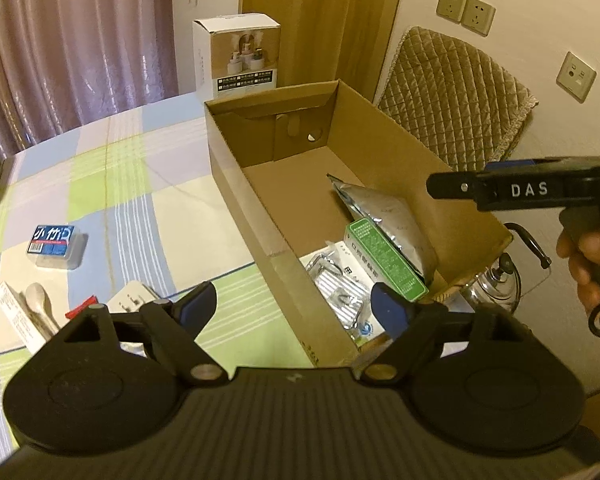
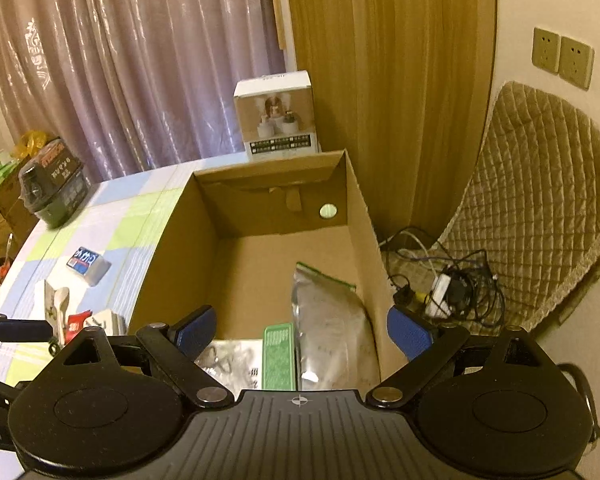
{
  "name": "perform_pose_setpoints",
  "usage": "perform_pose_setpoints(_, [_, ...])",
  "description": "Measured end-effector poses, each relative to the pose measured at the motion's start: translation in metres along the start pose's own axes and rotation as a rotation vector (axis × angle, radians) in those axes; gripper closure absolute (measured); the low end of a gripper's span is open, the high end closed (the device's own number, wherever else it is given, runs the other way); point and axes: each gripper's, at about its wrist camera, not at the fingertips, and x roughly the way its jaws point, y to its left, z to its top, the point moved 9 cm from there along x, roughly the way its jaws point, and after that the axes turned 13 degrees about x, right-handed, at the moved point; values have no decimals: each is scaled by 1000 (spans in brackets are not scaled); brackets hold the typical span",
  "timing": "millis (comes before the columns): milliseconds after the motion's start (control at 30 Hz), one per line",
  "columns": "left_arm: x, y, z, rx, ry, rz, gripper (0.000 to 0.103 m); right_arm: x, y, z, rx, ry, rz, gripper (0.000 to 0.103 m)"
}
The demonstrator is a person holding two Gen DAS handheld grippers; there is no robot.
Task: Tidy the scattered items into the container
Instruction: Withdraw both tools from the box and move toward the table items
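An open cardboard box [image 1: 236, 148] [image 2: 172, 240] stands on the checked tablecloth. Inside lie a silver foil pouch [image 1: 384, 216] [image 2: 328, 320], a green box [image 1: 388, 264] [image 2: 278, 356] and a clear packet of metal parts [image 1: 340, 292] [image 2: 228, 360]. My left gripper [image 1: 294, 306] is open and empty above the box's near left corner. My right gripper [image 2: 302, 330] is open and empty above the box's near end; its body shows in the left wrist view [image 1: 520, 190]. Scattered left of the box: a blue-labelled clear case [image 1: 56, 246] [image 2: 88, 264], a wooden spoon [image 1: 40, 304] [image 2: 60, 304], a red packet [image 1: 80, 308] [image 2: 76, 322], a white item [image 1: 134, 298].
A white product box [image 1: 240, 56] [image 2: 278, 120] stands behind the cardboard box. A dark box [image 2: 54, 184] sits at the table's far left. A quilted chair back [image 1: 456, 96] [image 2: 540, 208], a tangle of cables [image 2: 448, 284] and a glass kettle [image 1: 496, 284] are on the right.
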Motion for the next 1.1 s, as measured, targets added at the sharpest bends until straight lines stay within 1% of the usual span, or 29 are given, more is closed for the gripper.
perform_pose_setpoints(200, [-15,2,-13,-21,2,9,20,-12,10,-14,-5,17,8,6])
perform_pose_setpoints(400, [-34,9,-28,-39,1,30,19,-28,25,-23,-19,12,18,6])
perform_pose_setpoints(533, [-49,14,-40,-54,3,47,17,-40,36,-29,-25,10,27,6])
perform_pose_setpoints(633, [-61,19,-53,-61,6,73,16,-48,45,-35,-33,13,35,6])
perform_pose_setpoints(733, [-75,27,-69,-107,6,79,13,-56,54,-41,-41,14,43,6])
perform_pose_setpoints(967, [-108,45,-105,-186,6,125,7,-67,79,-56,-68,23,65,6])
perform_pose_setpoints(1100, [-125,57,-124,-208,11,161,4,-70,93,-65,-76,32,80,6])
